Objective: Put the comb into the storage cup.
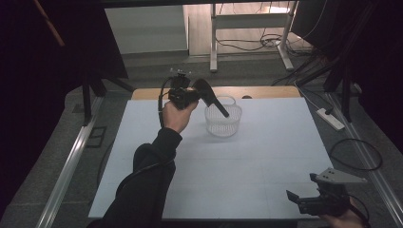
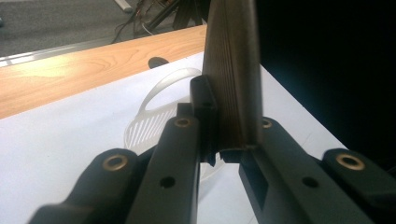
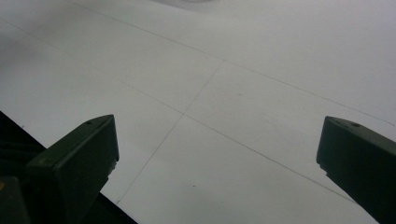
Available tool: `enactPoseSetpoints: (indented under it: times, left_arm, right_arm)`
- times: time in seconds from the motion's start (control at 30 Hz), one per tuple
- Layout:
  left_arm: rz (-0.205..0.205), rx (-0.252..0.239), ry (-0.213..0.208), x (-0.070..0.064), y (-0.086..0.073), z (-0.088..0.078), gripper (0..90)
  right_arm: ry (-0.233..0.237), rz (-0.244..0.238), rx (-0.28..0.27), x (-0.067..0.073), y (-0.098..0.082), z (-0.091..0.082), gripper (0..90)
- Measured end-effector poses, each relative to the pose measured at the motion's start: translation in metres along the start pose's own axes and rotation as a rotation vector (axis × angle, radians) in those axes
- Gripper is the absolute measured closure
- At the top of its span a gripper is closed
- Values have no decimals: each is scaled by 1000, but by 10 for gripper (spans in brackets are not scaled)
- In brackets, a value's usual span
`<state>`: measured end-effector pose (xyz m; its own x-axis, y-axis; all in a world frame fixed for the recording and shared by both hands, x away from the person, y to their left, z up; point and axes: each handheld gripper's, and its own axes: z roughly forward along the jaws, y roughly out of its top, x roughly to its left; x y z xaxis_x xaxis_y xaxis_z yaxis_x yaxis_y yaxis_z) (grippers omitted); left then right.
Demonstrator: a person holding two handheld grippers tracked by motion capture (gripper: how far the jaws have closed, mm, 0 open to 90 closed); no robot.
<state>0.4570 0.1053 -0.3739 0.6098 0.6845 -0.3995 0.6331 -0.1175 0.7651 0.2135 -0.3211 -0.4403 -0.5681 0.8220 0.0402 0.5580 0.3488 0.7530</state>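
One white basket (image 1: 223,121), one dark ridged strip (image 2: 233,70) clamped in left gripper (image 1: 209,97) jaws, right gripper (image 1: 304,199) jaws wide, empty

Dark ribbed strip (image 1: 216,103) tilts over clear basket (image 1: 223,124).

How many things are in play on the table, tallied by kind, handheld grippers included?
Handheld black two-jaw grippers: 2, left gripper and right gripper
Clear perforated plastic baskets: 1
Dark ribbed flat bars, clamped in the left gripper above the basket: 1
Total: 4
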Motion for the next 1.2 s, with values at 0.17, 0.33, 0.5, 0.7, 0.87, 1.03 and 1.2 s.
enactPoseSetpoints:
  times: [0.17, 0.33, 0.5, 0.7, 0.87, 1.03, 1.2]
  left_arm:
    - [-4, -1, 6, 2, -1, 6, 871]
    - [-13, -4, 10, 3, -3, 12, 871]
    - [-29, -2, 9, 7, -7, 19, 871]
    - [-44, 1, 8, 10, -11, 28, 871]
    - [-54, 7, 4, 12, -15, 35, 871]
    - [-76, 12, -7, 14, -19, 42, 871]
    - [-99, 14, -16, 18, -24, 48, 871]
  right_arm:
    - [-4, 3, 0, 0, -1, -1, 0]
    - [-4, 2, 5, -1, -1, -1, 0]
    - [-1, 1, 11, 0, 0, 0, 1]
    - [3, 3, 15, -1, 0, 1, 3]
    - [6, 2, 18, -1, 0, 1, 6]
    - [13, -2, 26, -1, 0, 2, 8]
    - [14, -4, 26, -1, 0, 2, 8]
